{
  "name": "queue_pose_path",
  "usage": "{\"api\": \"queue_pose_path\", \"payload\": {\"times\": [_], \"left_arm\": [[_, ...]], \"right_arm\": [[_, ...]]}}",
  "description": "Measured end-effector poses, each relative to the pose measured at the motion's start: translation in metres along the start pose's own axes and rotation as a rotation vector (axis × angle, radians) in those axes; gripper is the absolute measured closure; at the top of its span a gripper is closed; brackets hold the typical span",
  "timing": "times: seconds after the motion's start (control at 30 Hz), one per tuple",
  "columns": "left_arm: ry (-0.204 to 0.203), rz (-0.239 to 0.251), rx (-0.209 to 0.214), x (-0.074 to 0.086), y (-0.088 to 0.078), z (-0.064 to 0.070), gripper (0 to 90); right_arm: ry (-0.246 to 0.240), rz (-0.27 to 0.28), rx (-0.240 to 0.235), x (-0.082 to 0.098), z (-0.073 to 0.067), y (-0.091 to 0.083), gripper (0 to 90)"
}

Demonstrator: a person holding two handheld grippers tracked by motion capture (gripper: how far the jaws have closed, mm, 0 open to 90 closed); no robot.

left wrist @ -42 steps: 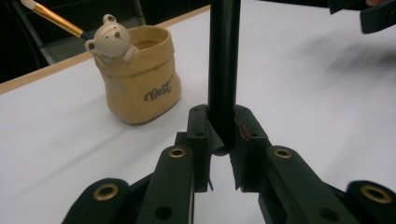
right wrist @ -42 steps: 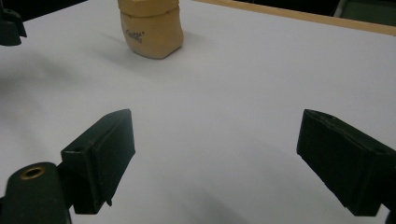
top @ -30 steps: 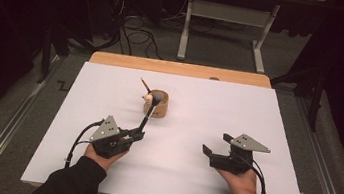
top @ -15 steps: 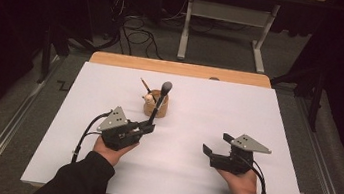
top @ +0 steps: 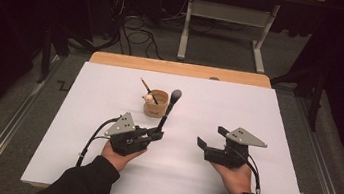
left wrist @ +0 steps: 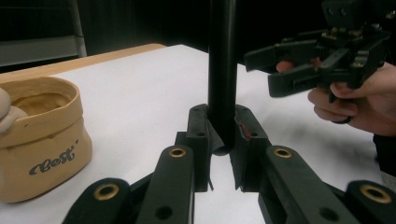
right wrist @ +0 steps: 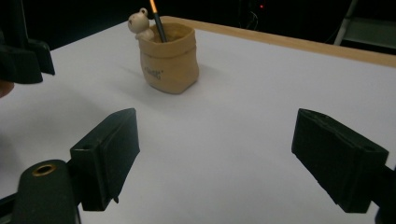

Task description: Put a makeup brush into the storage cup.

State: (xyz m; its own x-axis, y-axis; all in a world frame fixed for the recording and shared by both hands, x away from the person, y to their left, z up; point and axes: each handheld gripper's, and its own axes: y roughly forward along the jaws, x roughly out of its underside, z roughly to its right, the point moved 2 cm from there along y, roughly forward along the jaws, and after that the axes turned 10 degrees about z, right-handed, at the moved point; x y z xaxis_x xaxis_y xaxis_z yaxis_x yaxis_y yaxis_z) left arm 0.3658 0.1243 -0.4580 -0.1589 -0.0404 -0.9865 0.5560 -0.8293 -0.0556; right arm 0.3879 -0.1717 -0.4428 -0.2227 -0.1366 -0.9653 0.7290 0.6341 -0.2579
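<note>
My left gripper [top: 157,133] is shut on the lower end of a black brush [top: 169,108], which stands nearly upright with its rounded head just right of a tan sack-shaped cup [top: 154,106]. In the left gripper view the black handle [left wrist: 222,70] is pinched between the jaws of the left gripper [left wrist: 223,140], with the cup [left wrist: 42,140] close at the left. The cup [right wrist: 168,65] holds a pencil [right wrist: 156,18] and a small figure [right wrist: 139,21]. My right gripper [top: 211,137] hovers open to the right, nothing between its jaws [right wrist: 219,154]. The right gripper [left wrist: 280,70] also shows in the left gripper view.
A white sheet [top: 268,119] covers the table, with a wooden strip [top: 179,68] along its far edge. Beyond it stand a desk frame [top: 224,28] and loose cables [top: 135,34] on the floor. Metal rails [top: 4,130] run along both sides.
My left hand has moved right and slightly forward, swinging the brush from in front of the cup to its right side and more upright. The right gripper has stayed about where it was.
</note>
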Motion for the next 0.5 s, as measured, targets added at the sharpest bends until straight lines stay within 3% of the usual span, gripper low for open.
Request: {"api": "queue_pose_path", "payload": {"times": [0.27, 0.37, 0.5], "left_arm": [[-0.006, 0.003, -0.016, 0.004, -0.004, 0.0, 79.2], [-0.016, 0.015, -0.026, 0.005, -0.006, 0.0, 79.2], [-0.012, 0.018, -0.031, 0.008, -0.006, 0.001, 79.2]], "right_arm": [[-0.011, 0.014, -0.036, -0.021, -0.016, 0.025, 18.7], [-0.041, 0.041, -0.039, -0.024, -0.021, 0.027, 20.2], [-0.032, 0.057, -0.068, -0.024, -0.026, 0.022, 20.6]]}}
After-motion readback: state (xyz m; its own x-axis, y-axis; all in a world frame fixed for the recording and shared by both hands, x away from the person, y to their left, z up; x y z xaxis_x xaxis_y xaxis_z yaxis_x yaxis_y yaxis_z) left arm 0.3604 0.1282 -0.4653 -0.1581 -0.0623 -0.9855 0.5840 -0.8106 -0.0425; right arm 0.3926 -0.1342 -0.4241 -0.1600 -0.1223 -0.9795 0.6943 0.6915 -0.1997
